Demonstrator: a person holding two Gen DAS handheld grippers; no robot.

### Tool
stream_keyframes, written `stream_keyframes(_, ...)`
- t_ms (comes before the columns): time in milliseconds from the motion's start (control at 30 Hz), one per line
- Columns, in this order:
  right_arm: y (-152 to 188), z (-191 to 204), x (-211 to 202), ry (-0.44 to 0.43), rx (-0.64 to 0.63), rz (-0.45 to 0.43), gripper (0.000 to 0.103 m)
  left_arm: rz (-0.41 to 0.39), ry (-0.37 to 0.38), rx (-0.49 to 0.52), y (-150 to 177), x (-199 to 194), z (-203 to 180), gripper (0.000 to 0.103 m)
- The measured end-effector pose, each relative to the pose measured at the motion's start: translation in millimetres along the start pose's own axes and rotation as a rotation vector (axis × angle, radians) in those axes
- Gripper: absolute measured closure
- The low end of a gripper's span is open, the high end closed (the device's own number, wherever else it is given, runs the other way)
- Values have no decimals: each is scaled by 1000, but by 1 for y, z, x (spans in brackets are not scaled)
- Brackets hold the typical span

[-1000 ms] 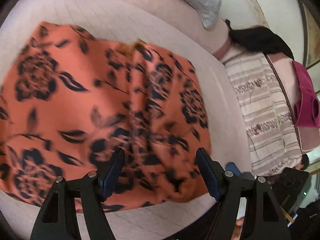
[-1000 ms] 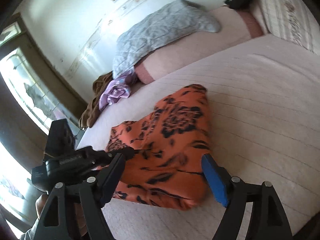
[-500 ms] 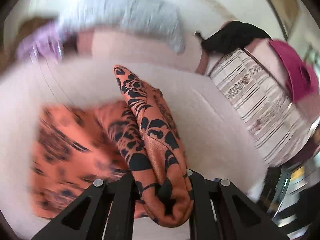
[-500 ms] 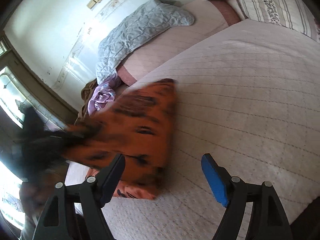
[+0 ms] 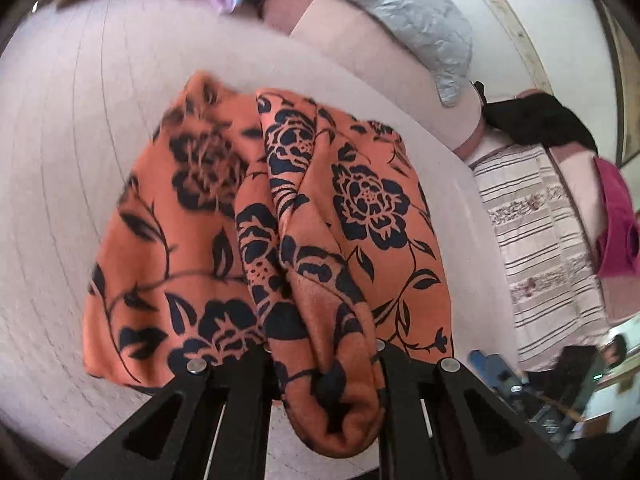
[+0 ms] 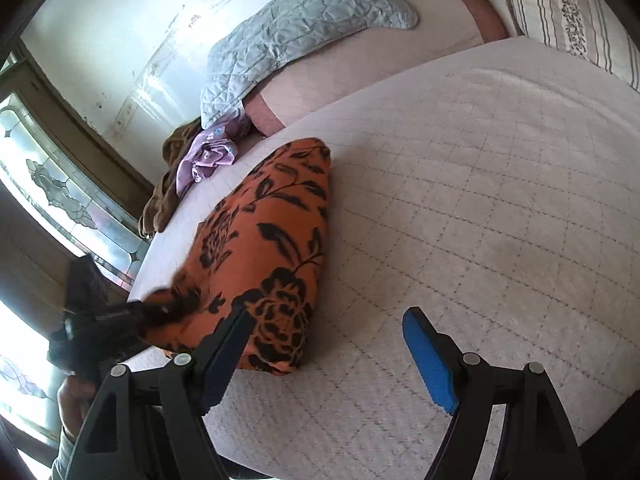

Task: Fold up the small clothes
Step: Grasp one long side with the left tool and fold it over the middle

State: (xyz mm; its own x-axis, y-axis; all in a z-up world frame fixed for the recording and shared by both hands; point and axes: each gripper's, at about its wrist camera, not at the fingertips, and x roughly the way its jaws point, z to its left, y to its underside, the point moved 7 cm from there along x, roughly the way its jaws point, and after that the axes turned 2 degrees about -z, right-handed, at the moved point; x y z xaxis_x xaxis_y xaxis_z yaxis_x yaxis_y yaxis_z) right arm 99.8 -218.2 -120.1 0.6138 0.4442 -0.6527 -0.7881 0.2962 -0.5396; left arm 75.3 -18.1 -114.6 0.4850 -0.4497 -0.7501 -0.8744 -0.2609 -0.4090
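An orange garment with a dark floral print (image 5: 372, 208) lies on the white quilted bed (image 6: 480, 200). My left gripper (image 5: 324, 356) is shut on a thick fold of it, and the cloth bulges out between and below the jaws. The held part drapes forward over the rest of the garment. In the right wrist view the orange garment (image 6: 276, 216) forms a narrow folded bundle, with the blurred left gripper (image 6: 172, 306) at its near left edge. My right gripper (image 6: 326, 316) hovers open just right of the bundle's near end, with nothing between its blue-padded fingers (image 6: 428, 356).
A grey quilt (image 6: 296, 28), a purple cloth (image 6: 208, 152) and a brown cloth (image 6: 168, 196) lie at the bed's far side. A striped pillow (image 5: 536, 232), a black item (image 5: 540, 120) and a magenta cloth (image 5: 616, 220) sit to the right.
The left gripper closed on the garment's near edge, lifted a fold and carried it across, so the spread garment is now a narrower bundle. The right gripper stayed open.
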Motion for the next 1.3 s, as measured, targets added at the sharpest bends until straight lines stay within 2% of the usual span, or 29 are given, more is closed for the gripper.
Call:
stream_keyframes(133,-13,27,-8,-19,-70,-14,22,-63,-104,82,11,3,-21,92)
stream_keyframes(233,-35,55,-5,-46,-149,5,22,-168,-223,226,22,3,-56,92)
stream_keyframes(300,-48,63,-1,-42,-168,0,22,-205,-213,270,12,-9,-70,92)
stream_keyframes(400,-58,53,8,-32,-88,-2,22,-255,-210,350,-15,-27,-93,93)
stream_keyframes(467,-56,35,13,-15,1,8,22,-343,-238,449,-39,-56,-116,93)
stream_keyframes(533,-46,15,17,14,63,29,22,-415,-276,526,-46,-74,-129,93)
stream_keyframes(567,-42,10,18,25,69,35,22,-457,-315,572,-45,-86,-129,92)
stream_keyframes(633,-31,-2,19,52,83,54,22,-503,-433,648,-42,-82,-110,92)
stream_keyframes(667,-26,-7,20,60,91,65,22,-473,-491,647,-32,-70,-92,92)
stream_keyframes(700,-21,-13,21,67,95,75,22,-350,-503,553,-22,-46,-58,92)
stream_keyframes(767,-13,-23,24,88,98,100,22,-96,-465,364,-1,-1,-5,92)
stream_keyframes(800,-7,-28,28,98,101,122,22,-28,-439,284,11,17,18,92)
stream_keyframes(867,0,-35,34,115,107,155,22,-56,-401,248,7,7,15,92)
stream_keyframes(933,0,-33,34,117,92,151,22,-79,-389,225,-2,-2,6,93)
stream_keyframes(1000,1,-27,35,111,75,157,22,-131,-441,283,-8,-11,-8,93)
stream_keyframes(1133,-5,-6,32,120,-3,138,22,-164,-489,346,3,-19,-16,93)
stream_keyframes(1300,-37,31,34,121,-121,132,22,-188,-498,402,3,-20,-23,93)
